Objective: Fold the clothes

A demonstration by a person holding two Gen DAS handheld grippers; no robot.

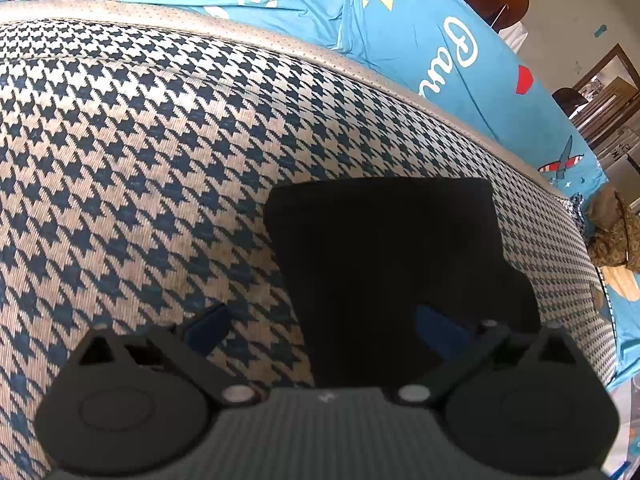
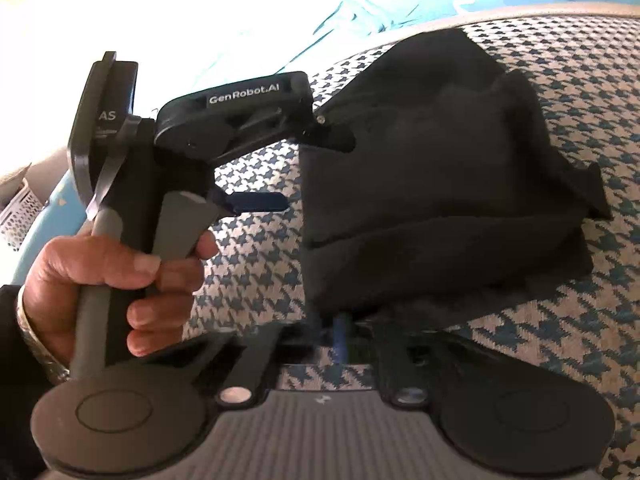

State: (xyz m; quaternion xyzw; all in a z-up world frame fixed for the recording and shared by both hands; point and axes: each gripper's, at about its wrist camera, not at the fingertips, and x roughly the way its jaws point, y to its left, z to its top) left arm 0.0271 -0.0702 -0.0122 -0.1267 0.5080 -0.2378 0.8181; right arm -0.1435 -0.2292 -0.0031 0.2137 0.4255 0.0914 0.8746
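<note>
A black garment (image 1: 384, 264), folded into a thick pad, lies on a houndstooth blanket (image 1: 140, 160) of dark blue and beige; the blanket has a plain beige hem (image 1: 240, 28) and is spread over a bright blue printed bedsheet (image 1: 460, 40); the left tongs (image 1: 324, 328) stand open just above the blanket, one blue fingertip (image 1: 208, 328) over the bare houndstooth and the other (image 1: 436, 332) over the near edge of the black garment, gripping nothing; in the right wrist view the same garment (image 2: 440, 200) shows layered edges on its left side and a loose flap jutting out at the right; the right tongs (image 2: 340, 340) are closed, their blue tips pressed together at the garment's near hem, though whether cloth is pinched between them I cannot tell; the left tongs (image 2: 304, 168) appear there from the side, held by a hand (image 2: 120, 280) wrapped round the grey handle, a metal bangle (image 2: 36, 340) on the wrist; a white perforated basket (image 2: 20, 208) sits at the far left edge
</note>
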